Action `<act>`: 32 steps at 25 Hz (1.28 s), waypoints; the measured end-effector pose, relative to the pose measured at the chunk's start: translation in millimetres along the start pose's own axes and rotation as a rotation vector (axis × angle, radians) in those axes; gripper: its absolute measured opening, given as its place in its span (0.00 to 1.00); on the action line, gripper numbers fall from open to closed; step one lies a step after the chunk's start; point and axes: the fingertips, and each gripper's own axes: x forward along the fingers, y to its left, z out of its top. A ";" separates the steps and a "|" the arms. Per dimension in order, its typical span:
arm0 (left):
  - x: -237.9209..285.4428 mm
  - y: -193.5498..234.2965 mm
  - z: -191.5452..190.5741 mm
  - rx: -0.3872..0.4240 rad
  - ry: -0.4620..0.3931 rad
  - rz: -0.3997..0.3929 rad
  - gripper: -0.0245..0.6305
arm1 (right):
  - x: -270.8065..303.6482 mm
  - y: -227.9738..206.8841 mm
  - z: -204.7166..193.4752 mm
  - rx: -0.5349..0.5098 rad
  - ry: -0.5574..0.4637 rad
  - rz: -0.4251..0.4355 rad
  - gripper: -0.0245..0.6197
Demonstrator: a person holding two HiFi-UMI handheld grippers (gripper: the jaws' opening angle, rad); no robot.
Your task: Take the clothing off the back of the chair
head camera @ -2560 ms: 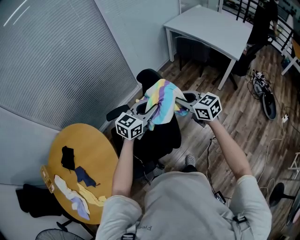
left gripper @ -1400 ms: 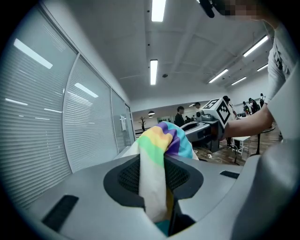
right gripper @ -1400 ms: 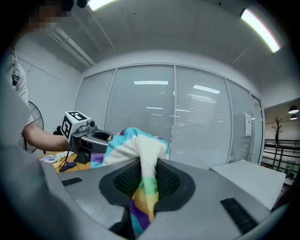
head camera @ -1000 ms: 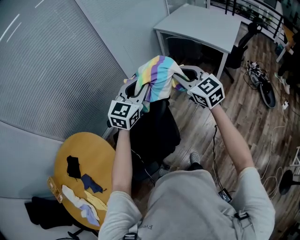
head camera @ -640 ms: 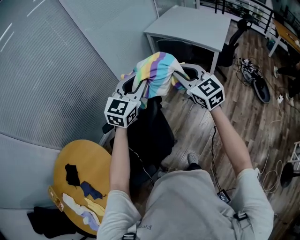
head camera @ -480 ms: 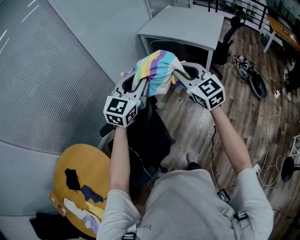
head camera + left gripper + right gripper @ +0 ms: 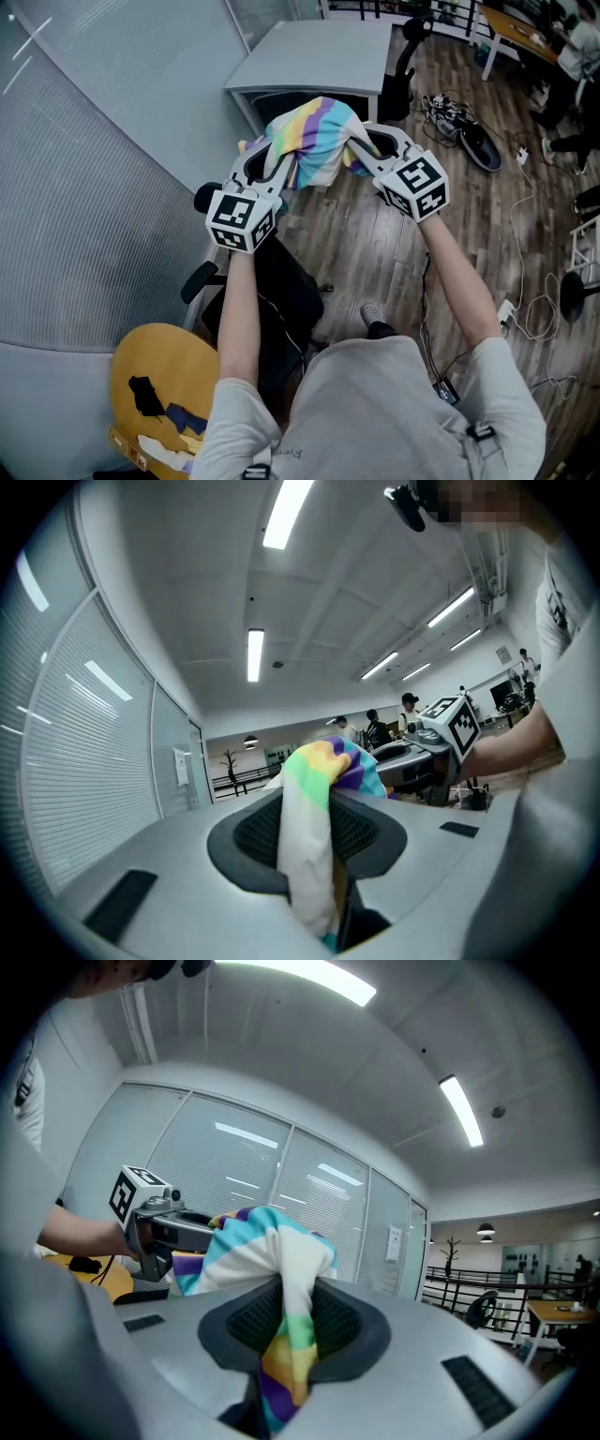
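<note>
Left claw [image 7: 309,833] and right claw [image 7: 292,1326] each pinch the striped shirt [image 7: 317,141], the fabric bunched between their pads in their own views. Only the head view shows the shirt raised above the black chair [image 7: 281,291].

A grey counter [image 7: 319,56] stands by the slatted wall [image 7: 84,216] at the top. Low on the left, a round yellow counter [image 7: 171,361] carries cloth scraps [image 7: 142,396] — black, blue, white. Cables [image 7: 536,323] trail across the wooden floor [image 7: 375,244].
</note>
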 end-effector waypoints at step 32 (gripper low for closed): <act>99.5 -161.3 -140.0 0.006 0.269 -0.137 0.22 | -146.2 -40.4 -192.0 -0.035 0.384 -0.368 0.18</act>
